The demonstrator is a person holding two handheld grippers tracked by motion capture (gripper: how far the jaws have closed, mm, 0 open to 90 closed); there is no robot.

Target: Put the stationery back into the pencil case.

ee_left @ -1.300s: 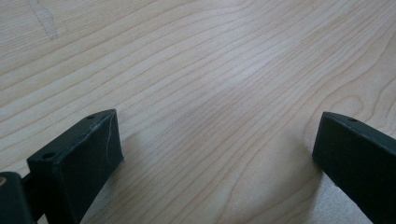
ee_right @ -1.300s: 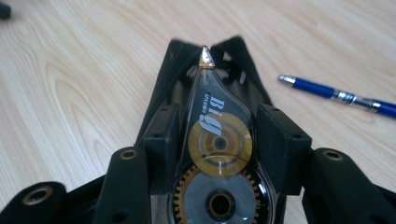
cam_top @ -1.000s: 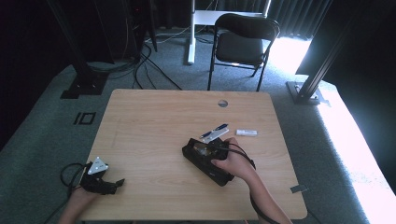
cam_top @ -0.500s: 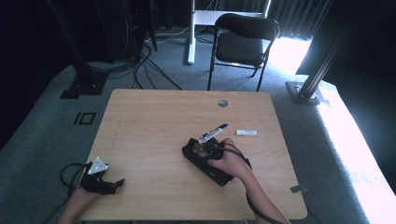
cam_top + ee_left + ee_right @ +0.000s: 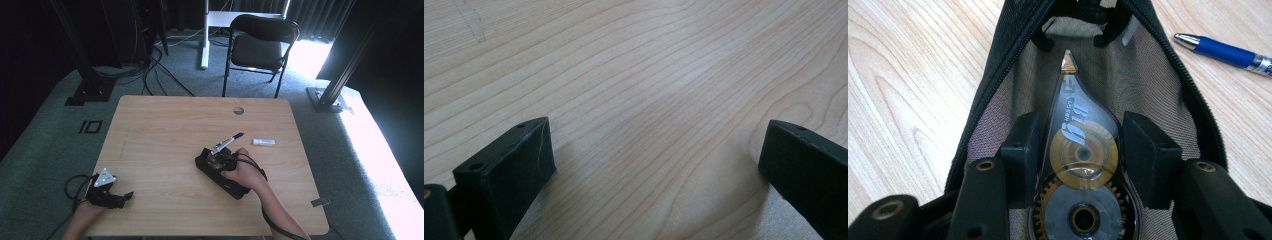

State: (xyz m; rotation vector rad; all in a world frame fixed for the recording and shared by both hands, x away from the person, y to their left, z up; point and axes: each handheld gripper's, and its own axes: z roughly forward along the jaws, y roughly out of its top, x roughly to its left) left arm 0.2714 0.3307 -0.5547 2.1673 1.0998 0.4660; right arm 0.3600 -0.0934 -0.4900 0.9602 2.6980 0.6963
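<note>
Right gripper (image 5: pixel 1079 150) clamped the tape (image 5: pixel 1079 165) inside the open pouch (image 5: pixel 998 85), pen (image 5: pixel 1228 52) beyond its rim; left gripper (image 5: pixel 654 165) gaped wide over bare table (image 5: pixel 649 75)

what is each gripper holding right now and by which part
The right gripper clamps a correction tape dispenser across its round middle, tip pointing into the open black pencil case. The left gripper is open over bare table, holding nothing.

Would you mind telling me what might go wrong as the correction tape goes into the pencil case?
1. The correction tape sits between the right gripper jaws over the open pencil case; its tip might snag the lining.
2. The left gripper rests apart, so the case may slide.
3. The blue pen beside it could get knocked.
</note>
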